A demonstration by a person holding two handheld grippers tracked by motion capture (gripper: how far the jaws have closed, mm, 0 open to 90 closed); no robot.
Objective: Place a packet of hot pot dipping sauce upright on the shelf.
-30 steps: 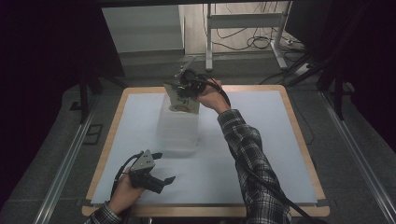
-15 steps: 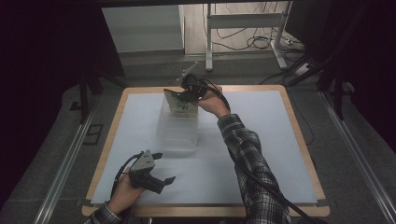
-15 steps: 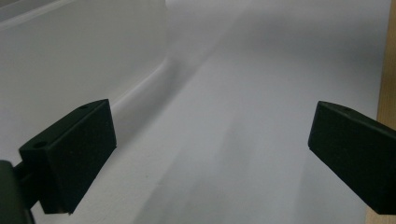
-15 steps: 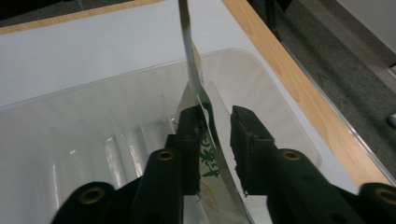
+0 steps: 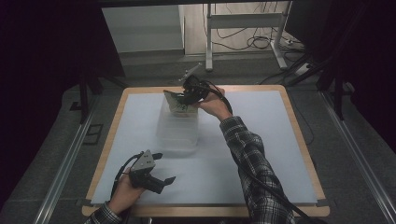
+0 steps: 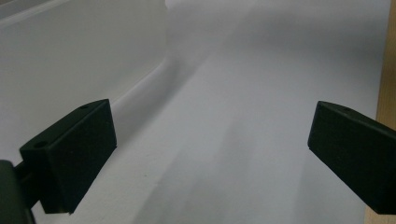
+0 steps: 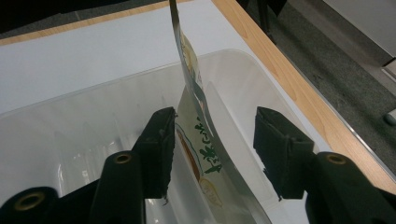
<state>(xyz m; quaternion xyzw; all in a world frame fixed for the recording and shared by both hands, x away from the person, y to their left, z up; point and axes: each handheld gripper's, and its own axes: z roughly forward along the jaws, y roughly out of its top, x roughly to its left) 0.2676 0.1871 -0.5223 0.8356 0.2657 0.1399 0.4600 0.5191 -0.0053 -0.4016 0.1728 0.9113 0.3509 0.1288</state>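
Right claw (image 7: 212, 140) spread over clear bin (image 5: 177, 128) at far bench (image 5: 261, 140) side; printed packet (image 7: 201, 144) stands between jaws, untouched. Left claw (image 5: 159, 179) spread, low on near bench.

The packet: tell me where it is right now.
In the high view the packet stands at the far end of the clear bin, mid-table; in the right gripper view it sits between the open jaws of the right claw.

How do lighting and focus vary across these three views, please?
High view: bright white table cover, surroundings nearly black. Left gripper view: soft focus, jaws blurred, clear bin wall hazy. Right gripper view: printed packet fairly sharp between the jaws, faint glare on the bin rim.
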